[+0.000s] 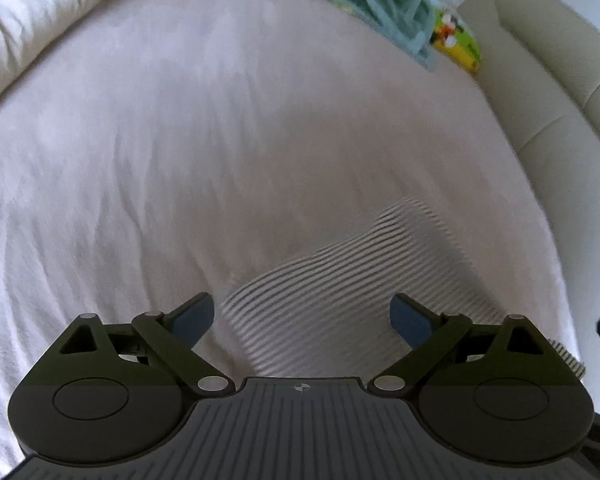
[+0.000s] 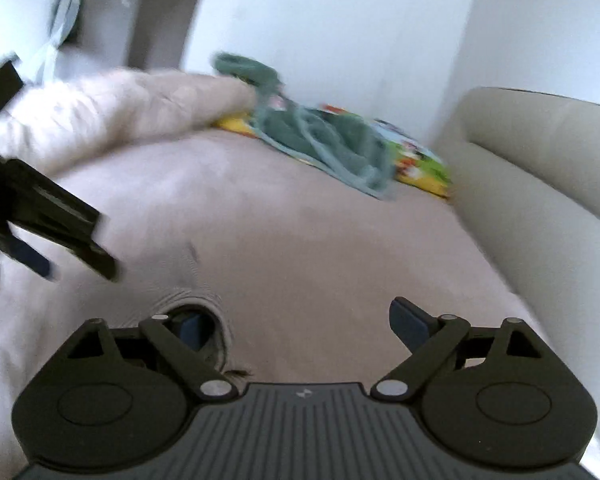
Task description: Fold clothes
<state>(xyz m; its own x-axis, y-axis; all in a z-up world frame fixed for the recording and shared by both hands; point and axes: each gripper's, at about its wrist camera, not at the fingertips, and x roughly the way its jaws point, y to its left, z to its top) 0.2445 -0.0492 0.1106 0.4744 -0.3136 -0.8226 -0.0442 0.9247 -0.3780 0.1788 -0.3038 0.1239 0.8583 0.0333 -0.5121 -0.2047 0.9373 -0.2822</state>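
A grey-and-white striped garment (image 1: 340, 280) lies bunched on the pale bed sheet (image 1: 180, 140). My left gripper (image 1: 302, 316) hovers just over its near part, open, with nothing between the blue pads. In the right wrist view my right gripper (image 2: 300, 322) is open wide. A curled fold of the striped garment (image 2: 220, 320) wraps around its left finger (image 2: 192, 328), and the pads press on nothing. The left gripper (image 2: 80, 273) shows blurred at the left of that view, above the sheet.
A green towel (image 2: 332, 140) lies over a bright yellow-green printed item (image 2: 424, 168) at the far side of the bed. A rolled white duvet (image 2: 120, 108) runs along the far left. A beige padded bed frame (image 2: 540, 152) borders the right side.
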